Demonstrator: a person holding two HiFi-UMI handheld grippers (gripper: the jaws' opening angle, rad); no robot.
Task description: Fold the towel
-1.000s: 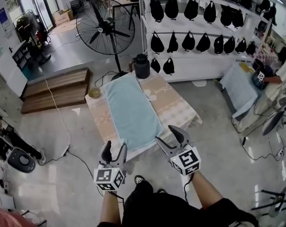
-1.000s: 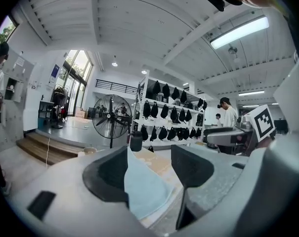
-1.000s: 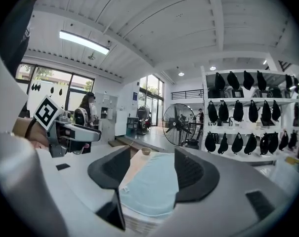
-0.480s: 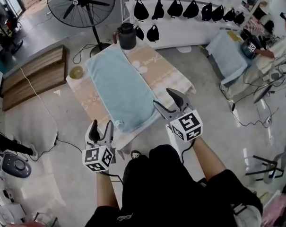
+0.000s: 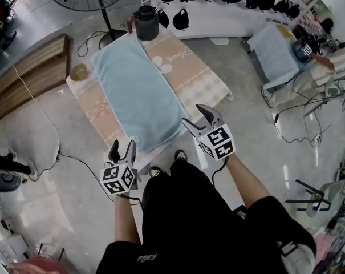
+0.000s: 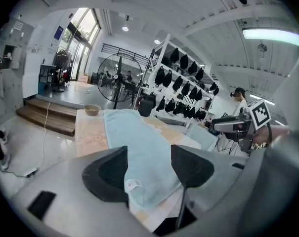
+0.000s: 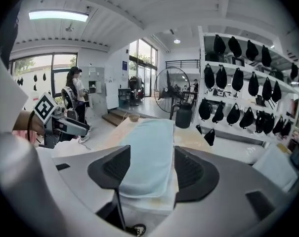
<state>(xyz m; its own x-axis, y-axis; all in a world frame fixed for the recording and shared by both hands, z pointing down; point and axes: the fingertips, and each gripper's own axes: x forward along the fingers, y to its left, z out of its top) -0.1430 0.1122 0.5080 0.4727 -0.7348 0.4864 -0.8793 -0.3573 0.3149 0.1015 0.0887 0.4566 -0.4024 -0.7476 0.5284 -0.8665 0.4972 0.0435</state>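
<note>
The pale blue towel [image 5: 135,93] is spread flat along the table [image 5: 203,84], a long, soft rectangle laid over a beige patterned cloth, with its near end reaching the table's near edge. A small white label [image 6: 133,184] at the towel's near corner is made out clearly only in the left gripper view. The left gripper [image 5: 121,151] and the right gripper [image 5: 198,119] are held just short of the table's near edge, jaws apart and empty. A dark jug [image 5: 146,23] and a round bowl [image 5: 78,71] are seen at the table's far end.
</note>
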